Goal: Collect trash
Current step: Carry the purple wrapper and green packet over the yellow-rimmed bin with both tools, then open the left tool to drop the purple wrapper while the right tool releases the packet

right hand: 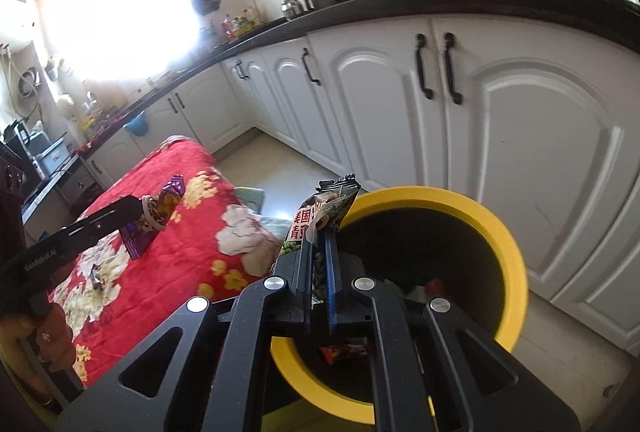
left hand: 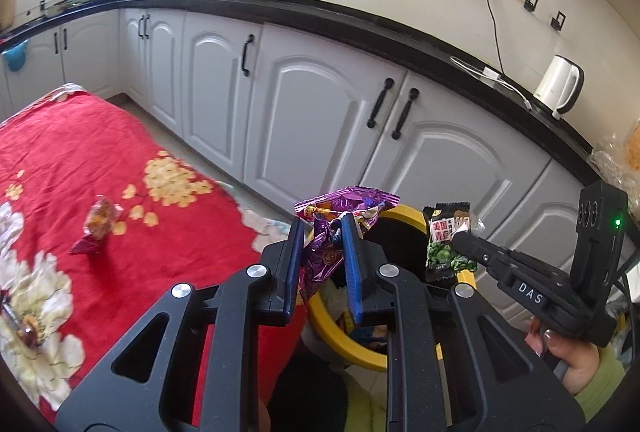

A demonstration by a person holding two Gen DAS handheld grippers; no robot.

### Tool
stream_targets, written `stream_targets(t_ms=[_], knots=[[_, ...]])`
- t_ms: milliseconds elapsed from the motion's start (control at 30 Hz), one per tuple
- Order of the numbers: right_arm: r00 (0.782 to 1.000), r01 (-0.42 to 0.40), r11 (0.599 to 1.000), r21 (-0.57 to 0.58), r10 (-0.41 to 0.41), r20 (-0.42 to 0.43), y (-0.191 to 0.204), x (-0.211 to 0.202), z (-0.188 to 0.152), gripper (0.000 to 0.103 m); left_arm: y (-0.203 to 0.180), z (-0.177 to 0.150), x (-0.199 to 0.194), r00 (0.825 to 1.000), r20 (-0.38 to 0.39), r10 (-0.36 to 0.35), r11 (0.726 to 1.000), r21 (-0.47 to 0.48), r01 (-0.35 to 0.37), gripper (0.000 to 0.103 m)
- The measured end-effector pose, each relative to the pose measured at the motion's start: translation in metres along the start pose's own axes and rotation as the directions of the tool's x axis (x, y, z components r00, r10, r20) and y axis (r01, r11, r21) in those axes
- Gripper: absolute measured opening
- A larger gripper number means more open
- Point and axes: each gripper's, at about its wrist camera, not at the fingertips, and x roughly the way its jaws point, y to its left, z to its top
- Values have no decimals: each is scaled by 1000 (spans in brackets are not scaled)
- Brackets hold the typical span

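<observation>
**Two Wrappers Held at the Yellow Bin**

The left gripper [left hand: 322, 228] held a crumpled purple wrapper [left hand: 344, 208] between its blue fingers [left hand: 353, 264], right at the near rim of the yellow bin [left hand: 340, 332]. Over the bin's far side, the right gripper [left hand: 460, 236] pinched a green pea snack packet [left hand: 446, 240], a hand [left hand: 560, 356] gripping its handle. Left of the bin lay a red floral cloth [left hand: 100, 160] with a small reddish wrapper [left hand: 96, 228] on it. Behind the bin ran white cabinets [left hand: 320, 104], with a white kettle [left hand: 558, 84] above them.
</observation>
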Motion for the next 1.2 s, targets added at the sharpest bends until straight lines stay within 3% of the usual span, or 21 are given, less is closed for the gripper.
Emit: stream_targets(t_ms=[667, 1067, 1167, 1200], knots=[[996, 63, 995, 80, -57, -75, -55, 6, -32, 6, -57, -17, 63, 995, -96, -40, 994, 94, 49, 15], [991, 83, 989, 124, -68, -115, -76, 15, -45, 8, -66, -34, 87, 985, -163, -50, 993, 96, 66, 15], [991, 89, 987, 131, -74, -114, -78, 15, -44, 18, -67, -36, 91, 983, -176, -51, 993, 96, 69, 16], [991, 92, 987, 133, -77, -113, -79, 14, -44, 21, -67, -37, 91, 983, -178, -51, 993, 97, 69, 22]])
